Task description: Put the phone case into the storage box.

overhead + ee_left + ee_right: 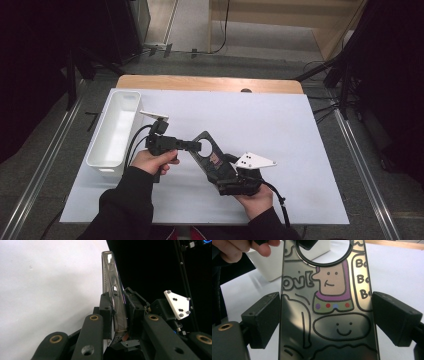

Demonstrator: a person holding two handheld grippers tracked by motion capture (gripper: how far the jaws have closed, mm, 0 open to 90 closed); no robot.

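A dark, glossy phone case with cartoon drawings and a round camera hole is held tilted above the white sheet between both grippers. In the right gripper view the case runs up the middle, and my right gripper is shut on its two long sides, pads pressing the edges. From the left, my left gripper is shut on the case's upper end near the hole. The left gripper view has the case edge-on, pinched thin between that gripper's pads.
A long white bin stands at the left edge of the white sheet, just beyond my left hand. The wooden table edge runs along the back. Black stands and cables flank the table.
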